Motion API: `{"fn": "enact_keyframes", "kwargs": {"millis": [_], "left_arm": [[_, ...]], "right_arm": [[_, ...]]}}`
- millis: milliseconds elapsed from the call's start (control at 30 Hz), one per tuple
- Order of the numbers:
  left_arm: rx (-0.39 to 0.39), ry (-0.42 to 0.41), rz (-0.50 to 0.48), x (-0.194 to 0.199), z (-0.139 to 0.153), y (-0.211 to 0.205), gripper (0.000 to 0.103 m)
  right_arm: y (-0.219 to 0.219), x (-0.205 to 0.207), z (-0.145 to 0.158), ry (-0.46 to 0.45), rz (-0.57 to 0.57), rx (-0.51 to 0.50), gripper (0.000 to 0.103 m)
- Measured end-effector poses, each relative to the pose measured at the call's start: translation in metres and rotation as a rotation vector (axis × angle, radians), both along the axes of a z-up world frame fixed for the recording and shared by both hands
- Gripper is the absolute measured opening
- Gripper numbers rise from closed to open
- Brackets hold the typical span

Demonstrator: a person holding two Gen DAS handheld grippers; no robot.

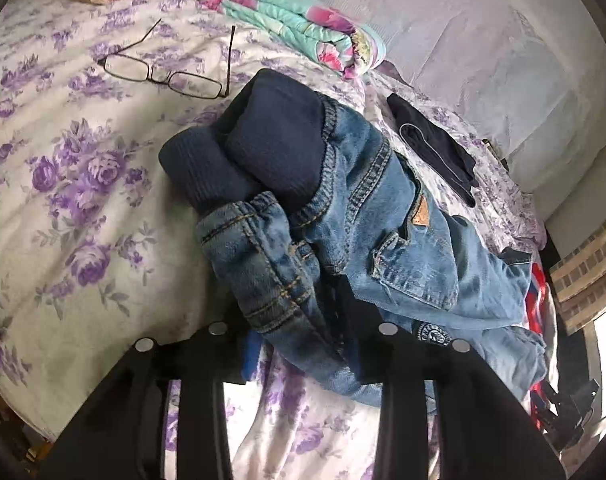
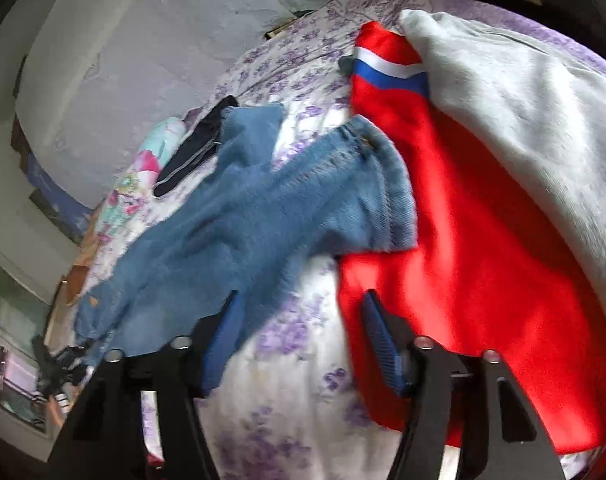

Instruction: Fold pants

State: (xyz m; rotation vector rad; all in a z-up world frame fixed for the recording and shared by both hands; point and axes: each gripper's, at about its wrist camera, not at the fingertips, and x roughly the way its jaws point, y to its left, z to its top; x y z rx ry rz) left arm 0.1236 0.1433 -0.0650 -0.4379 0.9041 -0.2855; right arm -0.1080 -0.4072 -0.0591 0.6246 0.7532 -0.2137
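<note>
Small blue denim pants [image 1: 383,216] with a dark navy ribbed waistband [image 1: 263,148] lie rumpled on the flowered bed sheet [image 1: 83,160]. My left gripper [image 1: 303,344] has its jaws apart with bunched denim near the waist between them; the fingertips are hidden by the cloth. In the right wrist view the pants' legs [image 2: 263,200] stretch away to the upper right, one cuff [image 2: 383,184] resting on a red garment. My right gripper [image 2: 299,344] is open and empty, its left blue pad [image 2: 223,344] beside the denim, its right pad over the red cloth.
Eyeglasses [image 1: 171,68] lie on the sheet beyond the pants. A folded flowered quilt [image 1: 303,24] and a dark sock [image 1: 435,148] lie behind. A red garment [image 2: 463,260] with a blue-white stripe and a grey garment [image 2: 523,112] lie to the right.
</note>
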Motion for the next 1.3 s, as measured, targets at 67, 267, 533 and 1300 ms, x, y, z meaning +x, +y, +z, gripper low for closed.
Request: {"fn": "enact_keyframes", "kwargs": {"millis": [67, 267, 533, 1300], "left_arm": [[0.019, -0.009, 0.005, -0.003, 0.000, -0.001, 0.034], [0.059, -0.004, 0.021, 0.002, 0.005, -0.004, 0.035], [0.032, -0.071, 0.024, -0.014, 0.046, 0.010, 0.020], [0.177, -0.129, 0.092, -0.065, 0.055, 0.046, 0.069]], "right_arm": [[-0.001, 0.003, -0.002, -0.032, -0.032, 0.017, 0.053], [-0.009, 0.038, -0.016, -0.061, -0.068, 0.138, 0.014], [0.005, 0.000, 0.060, -0.075, -0.020, -0.010, 0.013], [0.039, 0.030, 0.001, 0.186, 0.074, -0.393, 0.076]]}}
